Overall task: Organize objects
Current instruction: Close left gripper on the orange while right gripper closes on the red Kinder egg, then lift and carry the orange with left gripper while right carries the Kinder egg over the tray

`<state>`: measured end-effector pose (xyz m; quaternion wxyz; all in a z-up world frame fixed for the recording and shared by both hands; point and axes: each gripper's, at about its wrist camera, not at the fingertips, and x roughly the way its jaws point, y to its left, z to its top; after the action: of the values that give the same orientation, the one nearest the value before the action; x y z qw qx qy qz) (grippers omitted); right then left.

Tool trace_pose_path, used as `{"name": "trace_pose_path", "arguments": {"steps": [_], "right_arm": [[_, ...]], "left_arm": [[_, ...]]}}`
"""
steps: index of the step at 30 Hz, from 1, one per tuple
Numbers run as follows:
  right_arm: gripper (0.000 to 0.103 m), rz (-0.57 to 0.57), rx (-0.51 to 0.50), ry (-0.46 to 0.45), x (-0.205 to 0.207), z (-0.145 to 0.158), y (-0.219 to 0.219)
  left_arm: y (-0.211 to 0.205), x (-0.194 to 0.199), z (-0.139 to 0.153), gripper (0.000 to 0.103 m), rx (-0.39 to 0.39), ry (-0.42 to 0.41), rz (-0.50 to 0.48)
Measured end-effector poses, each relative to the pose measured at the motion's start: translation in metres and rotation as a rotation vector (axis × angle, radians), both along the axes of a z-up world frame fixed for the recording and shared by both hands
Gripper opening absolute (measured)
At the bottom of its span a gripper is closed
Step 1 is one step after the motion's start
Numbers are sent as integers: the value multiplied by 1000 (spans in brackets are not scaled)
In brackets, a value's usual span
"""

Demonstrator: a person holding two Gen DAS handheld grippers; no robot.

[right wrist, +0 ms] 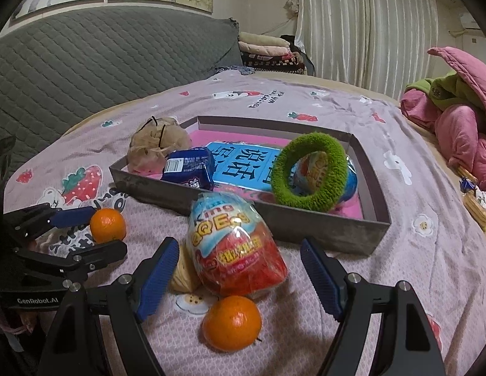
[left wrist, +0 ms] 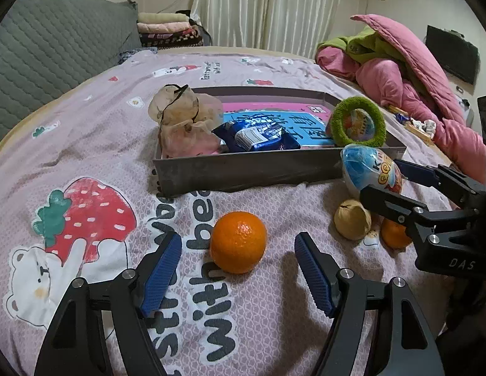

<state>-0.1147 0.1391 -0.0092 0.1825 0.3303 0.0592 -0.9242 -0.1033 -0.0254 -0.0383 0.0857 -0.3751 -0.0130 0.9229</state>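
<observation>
An orange lies on the pink printed bedspread between the blue pads of my left gripper, which is open and does not touch it. My right gripper is also open, and a wrapped egg-shaped toy lies between its fingers without contact. A second orange sits just in front of that toy, and a beige ridged ball lies to its left. The right wrist view also shows the left gripper straddling the first orange. Behind stands a grey tray.
The tray holds a mesh pouch, a blue snack packet, a green fuzzy ring around another egg toy, and a blue book. Pink bedding is heaped at the right. A grey quilted headboard rises at the left.
</observation>
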Motion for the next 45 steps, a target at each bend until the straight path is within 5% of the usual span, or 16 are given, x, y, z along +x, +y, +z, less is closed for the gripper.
{"name": "trace_pose_path", "arguments": {"steps": [8, 17, 45], "right_arm": [[77, 11, -2, -20, -10, -3, -5], [61, 19, -10, -22, -13, -4, -6], [61, -7, -74, 130, 2, 31, 5]], "left_arm": [[-2, -7, -2, 67, 19, -13, 5], [3, -12, -4, 37, 20, -25, -13], [0, -16, 42, 35, 74, 107, -29]]}}
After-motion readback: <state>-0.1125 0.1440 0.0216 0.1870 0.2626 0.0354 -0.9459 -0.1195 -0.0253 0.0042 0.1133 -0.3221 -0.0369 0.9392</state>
